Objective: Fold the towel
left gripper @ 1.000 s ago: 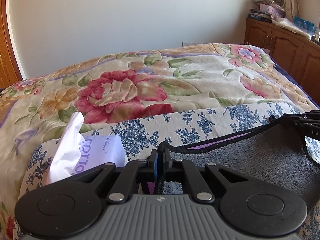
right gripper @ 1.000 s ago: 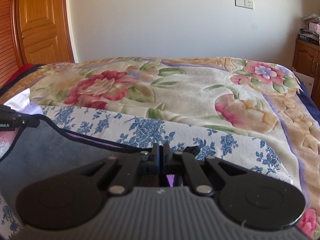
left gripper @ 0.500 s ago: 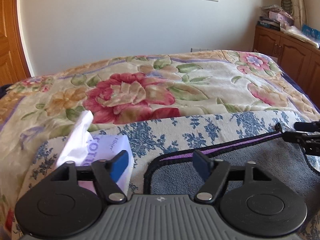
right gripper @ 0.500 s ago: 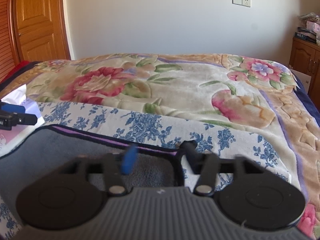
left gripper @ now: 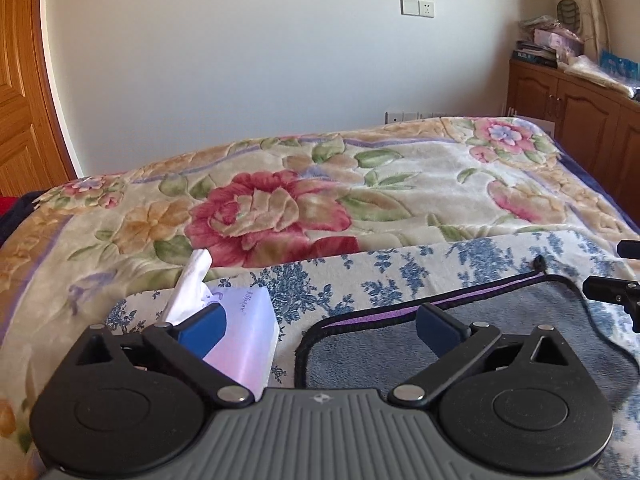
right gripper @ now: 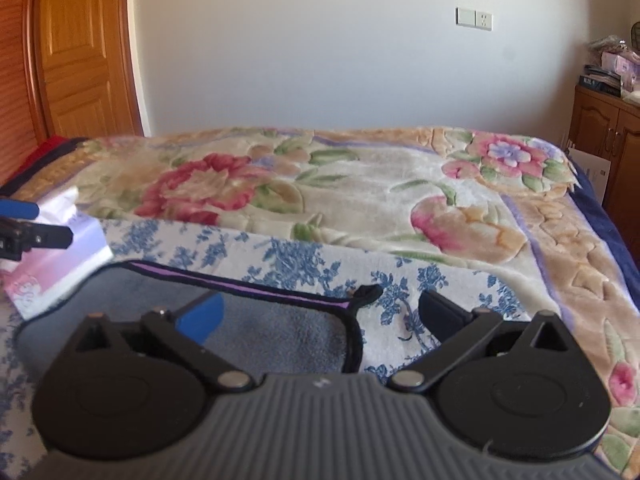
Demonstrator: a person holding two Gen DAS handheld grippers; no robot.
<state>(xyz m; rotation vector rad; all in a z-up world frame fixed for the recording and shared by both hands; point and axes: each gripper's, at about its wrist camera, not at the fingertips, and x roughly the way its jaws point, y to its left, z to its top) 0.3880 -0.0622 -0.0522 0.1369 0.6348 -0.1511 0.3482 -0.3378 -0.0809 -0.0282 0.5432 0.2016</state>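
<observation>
A grey towel [left gripper: 500, 332] with a black and purple hem lies flat on a blue-flowered sheet [left gripper: 360, 276] on the bed; it also shows in the right wrist view [right gripper: 276, 340]. My left gripper [left gripper: 320, 326] is open and empty above the towel's left corner. My right gripper [right gripper: 320, 318] is open and empty above the towel's right corner, where a small black loop [right gripper: 368, 292] sticks out. Each gripper's tips show at the edge of the other's view.
A tissue box [left gripper: 240, 332] with a white tissue sticking up stands just left of the towel. The floral blanket [left gripper: 280, 208] covers the bed beyond. Wooden cabinets [left gripper: 580, 120] stand to the right and a wooden door [right gripper: 76, 60] to the left.
Both grippers were shut on the towel's far corners a second ago. They have opened, let the towel go onto the bed and drawn back a little.
</observation>
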